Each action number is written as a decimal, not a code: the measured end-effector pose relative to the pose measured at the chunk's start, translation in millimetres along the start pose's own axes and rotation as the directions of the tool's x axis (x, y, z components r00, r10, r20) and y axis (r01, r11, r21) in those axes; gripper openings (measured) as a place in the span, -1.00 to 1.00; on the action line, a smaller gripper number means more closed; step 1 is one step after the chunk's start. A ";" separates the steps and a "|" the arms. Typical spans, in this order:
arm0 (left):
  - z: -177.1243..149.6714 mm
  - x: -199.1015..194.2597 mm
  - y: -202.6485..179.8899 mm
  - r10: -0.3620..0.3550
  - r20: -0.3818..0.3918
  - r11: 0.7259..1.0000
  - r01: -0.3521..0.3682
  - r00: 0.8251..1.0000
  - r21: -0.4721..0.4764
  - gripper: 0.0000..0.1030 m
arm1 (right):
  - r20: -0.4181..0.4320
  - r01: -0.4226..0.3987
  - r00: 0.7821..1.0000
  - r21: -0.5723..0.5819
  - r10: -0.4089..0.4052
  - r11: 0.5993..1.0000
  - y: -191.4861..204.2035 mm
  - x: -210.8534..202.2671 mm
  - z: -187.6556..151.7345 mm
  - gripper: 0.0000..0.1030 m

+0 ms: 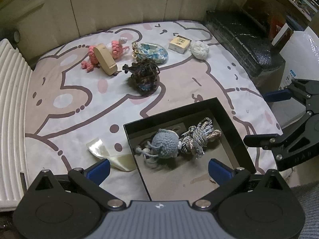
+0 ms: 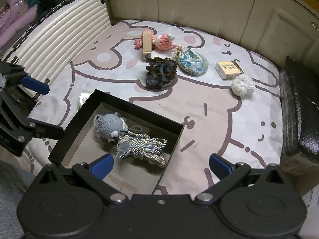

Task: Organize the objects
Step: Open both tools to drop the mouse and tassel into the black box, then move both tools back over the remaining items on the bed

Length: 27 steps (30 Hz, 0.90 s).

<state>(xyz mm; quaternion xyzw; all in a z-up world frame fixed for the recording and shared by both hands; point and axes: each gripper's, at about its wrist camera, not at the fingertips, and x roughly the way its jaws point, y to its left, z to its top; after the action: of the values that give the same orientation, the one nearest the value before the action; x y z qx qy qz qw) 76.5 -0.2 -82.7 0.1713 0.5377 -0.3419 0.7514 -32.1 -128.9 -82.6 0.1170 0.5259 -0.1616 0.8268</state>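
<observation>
A black box (image 1: 169,113) (image 2: 139,107) on the cartoon-print sheet holds a blue crochet toy (image 1: 165,143) (image 2: 110,126) and a knotted rope tassel (image 1: 197,137) (image 2: 141,147). My left gripper (image 1: 159,169) (image 2: 43,108) and right gripper (image 2: 161,167) (image 1: 269,117) both stand open and hold nothing, at the box's near side. Farther back lie a dark yarn bundle (image 1: 144,77) (image 2: 160,73), a pink crochet toy (image 1: 91,54) (image 2: 164,40), a wooden block (image 1: 105,58) (image 2: 147,43), a blue floral pouch (image 1: 153,52) (image 2: 192,61), a small yellow carton (image 1: 179,42) (image 2: 229,68) and a white yarn ball (image 1: 200,49) (image 2: 242,85).
A cream ribbon strip (image 1: 103,151) (image 2: 84,97) lies beside the box. A white ribbed suitcase (image 1: 12,109) (image 2: 59,39) borders the sheet on the left, and a black wrapped bundle (image 1: 239,35) (image 2: 299,109) on the right. Beige cabinet doors (image 1: 119,4) stand behind.
</observation>
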 end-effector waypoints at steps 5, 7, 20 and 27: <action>-4.5 -2.5 2.3 0.004 0.021 1.000 -0.004 1.000 0.002 1.00 | 0.009 -0.005 1.000 0.002 0.005 1.000 0.0 -0.3 -1.8 1.00; -4.3 -3.9 3.2 0.011 0.042 1.000 -0.011 0.999 0.006 1.00 | 0.027 -0.018 0.999 0.017 0.017 1.000 -1.8 -2.4 -1.0 1.00; 20.7 -31.8 17.2 0.096 0.345 0.995 -0.079 0.934 -0.065 1.00 | 0.218 0.021 0.974 0.158 -0.056 0.987 -30.8 -27.1 31.5 1.00; 40.1 -47.3 18.9 0.116 0.467 0.993 -0.090 0.877 -0.078 1.00 | 0.323 0.038 0.941 0.203 -0.104 0.978 -45.6 -41.6 55.5 1.00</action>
<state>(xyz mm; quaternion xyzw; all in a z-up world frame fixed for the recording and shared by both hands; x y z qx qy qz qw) 108.5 3.7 -26.5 0.0916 0.3385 -0.3181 0.8808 -20.1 -185.0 -22.6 0.1490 0.3647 -0.2594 0.8817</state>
